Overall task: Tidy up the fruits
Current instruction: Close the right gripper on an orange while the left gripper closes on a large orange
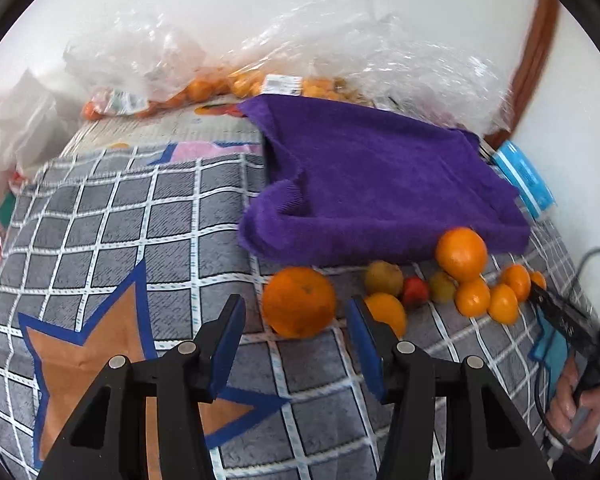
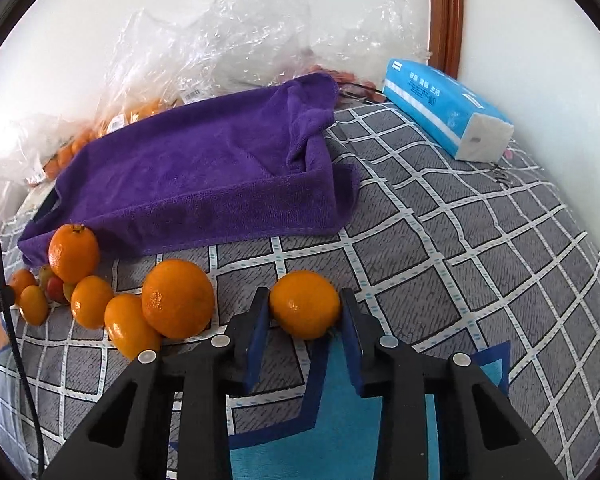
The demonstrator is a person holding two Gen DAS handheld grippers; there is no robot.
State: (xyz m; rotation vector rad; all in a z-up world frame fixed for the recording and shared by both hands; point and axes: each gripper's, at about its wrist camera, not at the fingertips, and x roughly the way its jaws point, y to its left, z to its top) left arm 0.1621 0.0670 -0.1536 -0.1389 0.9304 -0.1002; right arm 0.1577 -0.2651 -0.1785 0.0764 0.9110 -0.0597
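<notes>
Open left tongs (image 1: 296, 344) near orange (image 1: 299, 302), purple towel (image 1: 380, 184)

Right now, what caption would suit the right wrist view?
Right jaws closed on an orange beside a fruit pile, purple towel behind.

No print is legible: the blue tissue pack (image 2: 440, 110) bears characters (too small to make out).
</notes>
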